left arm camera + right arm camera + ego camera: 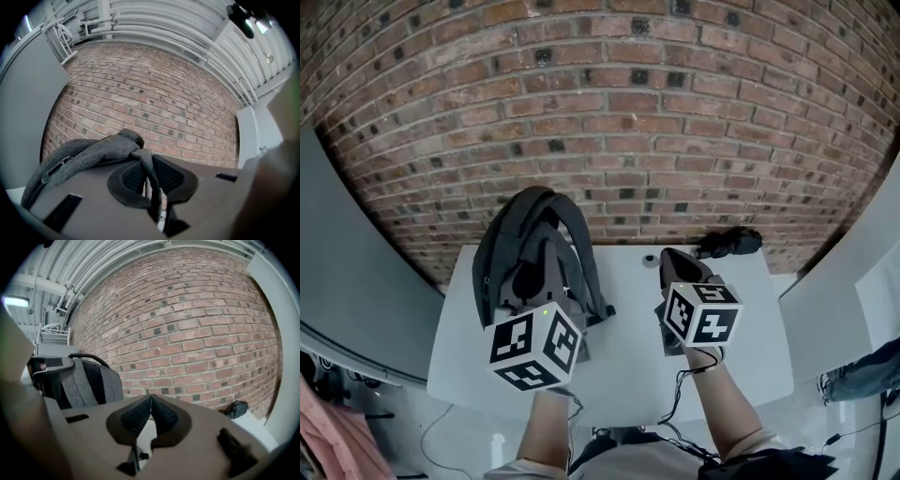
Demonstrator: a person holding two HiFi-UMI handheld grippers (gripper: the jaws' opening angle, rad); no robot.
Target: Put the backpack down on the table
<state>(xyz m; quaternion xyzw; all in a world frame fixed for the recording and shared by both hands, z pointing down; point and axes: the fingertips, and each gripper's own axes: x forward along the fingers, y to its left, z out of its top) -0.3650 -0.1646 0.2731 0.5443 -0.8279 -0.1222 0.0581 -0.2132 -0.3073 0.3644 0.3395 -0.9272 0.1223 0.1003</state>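
- Backpack (pixel 534 246): upright on the surface's (pixel 628 370) left part, near the brick wall (pixel 675 112).
- Left gripper (pixel 150 169): you clench its strap (pixel 145 159); letting go early could topple it.
- Right gripper (pixel 150 404): clenched on nothing, so you cannot steady a tipping load.

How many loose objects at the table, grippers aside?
2: grey backpack over the table's left, strap pinched by the left gripper; small black object at the far-right edge. Something could hide behind the backpack.

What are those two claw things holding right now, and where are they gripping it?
The left gripper holds the grey backpack by a strap pinched between its jaws. The right gripper is shut on nothing.
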